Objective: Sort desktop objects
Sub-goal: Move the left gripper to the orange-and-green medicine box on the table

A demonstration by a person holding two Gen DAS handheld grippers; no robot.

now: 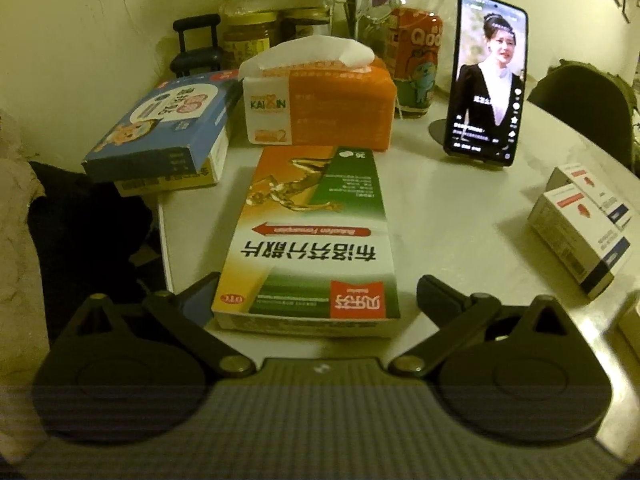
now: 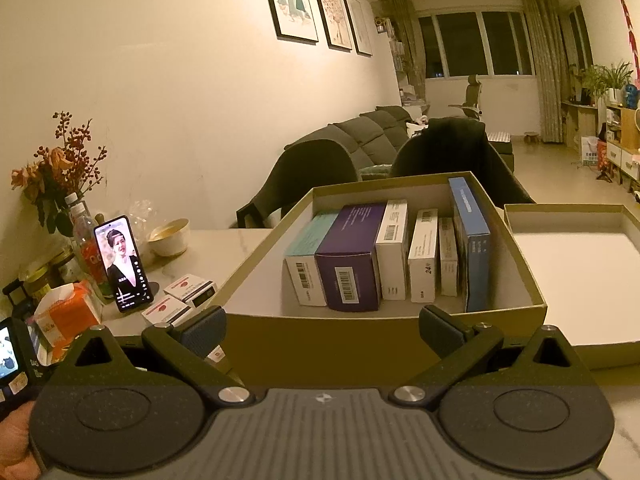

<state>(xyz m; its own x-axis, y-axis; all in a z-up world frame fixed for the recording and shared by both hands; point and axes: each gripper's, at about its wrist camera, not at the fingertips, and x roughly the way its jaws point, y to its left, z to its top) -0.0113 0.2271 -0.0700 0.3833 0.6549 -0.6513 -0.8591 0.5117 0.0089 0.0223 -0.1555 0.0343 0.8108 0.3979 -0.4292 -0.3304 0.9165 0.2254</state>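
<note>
Left gripper [image 1: 316,292]: standing wide, fingers flanking the near end of the pill box [image 1: 312,240] without touching it; nothing held.
Right gripper [image 2: 320,328]: spread wide and empty, hovering at the near wall of the carton [image 2: 320,340].
Pill box: lying flat on the table [image 1: 440,208], print upside down to the camera, just ahead of the left gripper.
Handling: judged light, thin card, stiff along the edges but liable to dent on the broad faces; glossy, so may be slipping under a weak pinch.
Hold: the two long side edges near the close end are looking the best purchase.
Carton: already holding a row of boxes [image 2: 384,256] standing on end; free space is showing at its right side.
Hidden: box contents and weight not showing; far side of the tissue pack [image 1: 320,104] cut off; small boxes [image 1: 580,224] at the frame edge are reading blurred.
</note>
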